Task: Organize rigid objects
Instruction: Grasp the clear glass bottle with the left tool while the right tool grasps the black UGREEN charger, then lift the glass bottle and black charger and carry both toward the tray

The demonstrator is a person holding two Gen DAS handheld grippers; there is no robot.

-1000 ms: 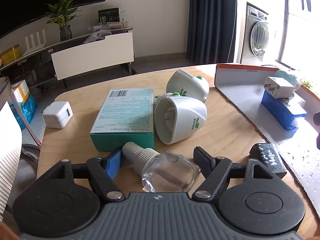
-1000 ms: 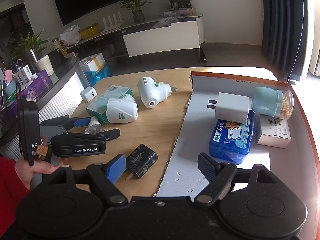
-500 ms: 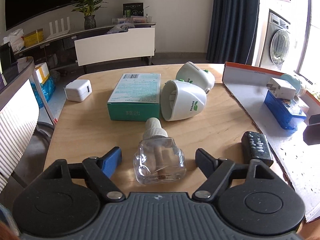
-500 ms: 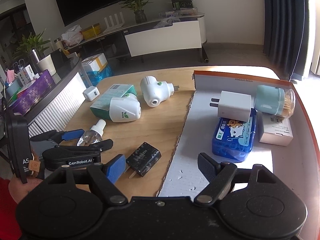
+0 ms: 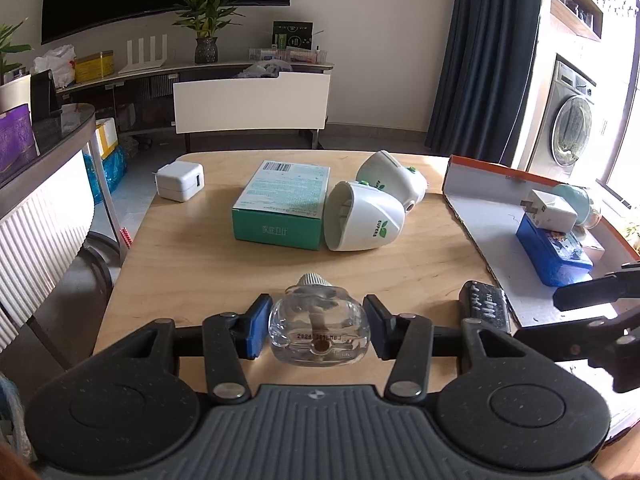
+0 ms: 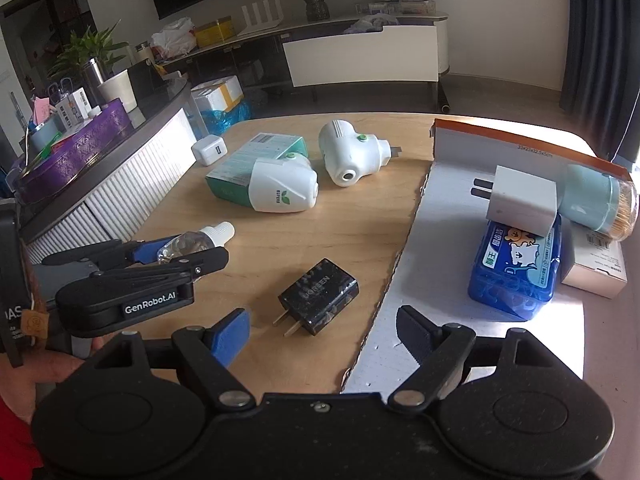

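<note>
Left gripper (image 5: 318, 326) is clamped on the clear glass bottle (image 5: 319, 330), pads touching both sides of its body, white ribbed cap (image 6: 218, 232) pointing fwd away from the camera. Seen from the right wrist cam, the gripper is held low and roughly level over the near-left part of the wooden table (image 5: 200, 264); whether the bottle rests on the wood or is lifted, can't tell. Person's hand (image 6: 28, 376) grips the handle at bottom left, red sleeve below it.

Right gripper (image 6: 322, 330) hangs w/ fingers spread wide, nothing between them, straddling the jagged edge of the cardboard tray (image 6: 448, 216). Black charger (image 6: 318, 298) lies on the table just ahead of its blue pad.

Further back on the table: green box (image 5: 282, 210), touching one white plug-in diffuser (image 5: 364, 218), 2nd diffuser (image 5: 394, 178) behind, white USB adapter (image 5: 180, 181) near the left edge. Inside the tray: white plug (image 6: 520, 200) on top of the blue box (image 6: 516, 264).
</note>
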